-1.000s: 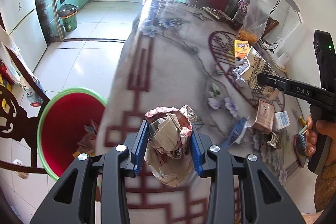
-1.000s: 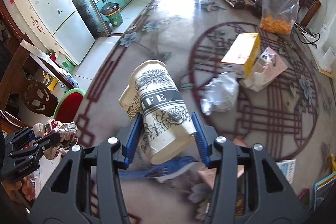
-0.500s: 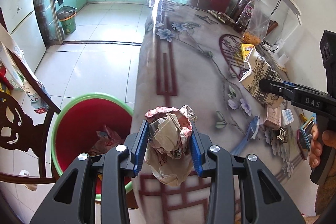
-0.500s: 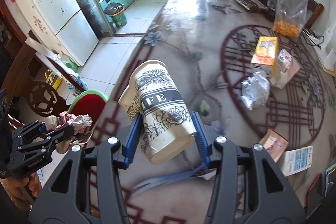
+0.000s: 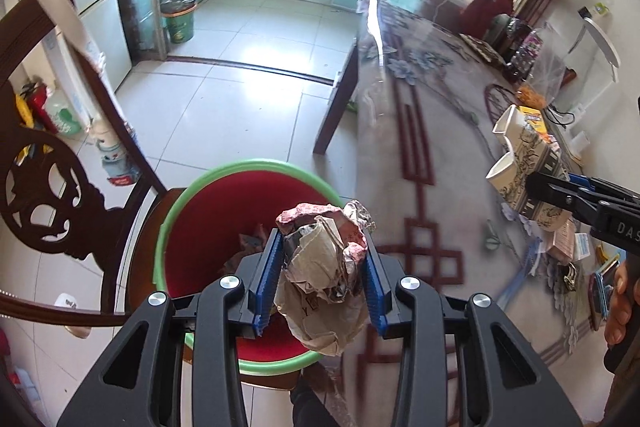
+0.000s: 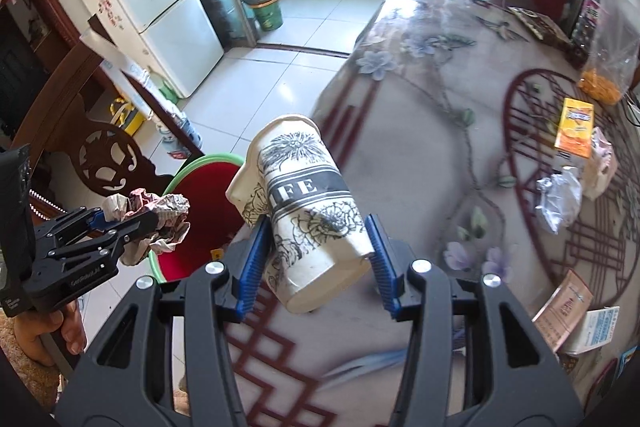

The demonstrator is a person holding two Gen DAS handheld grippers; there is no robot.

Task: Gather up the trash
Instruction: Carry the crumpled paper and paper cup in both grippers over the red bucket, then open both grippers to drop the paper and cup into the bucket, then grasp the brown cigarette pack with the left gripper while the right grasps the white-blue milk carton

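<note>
Two grippers: the left gripper (image 5: 323, 281) clamps one crumpled paper wad (image 5: 325, 277), the right gripper (image 6: 315, 261) clamps one paper cup (image 6: 306, 215). One red bin (image 5: 208, 227) sits at nine o'clock of the table (image 6: 420, 147). On the table: one orange box (image 6: 575, 127), one foil wrapper (image 6: 560, 201), two small packets (image 6: 562, 309).

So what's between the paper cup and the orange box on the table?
Only bare flowery tablecloth lies between the paper cup and the orange box, seen in the right wrist view.
</note>
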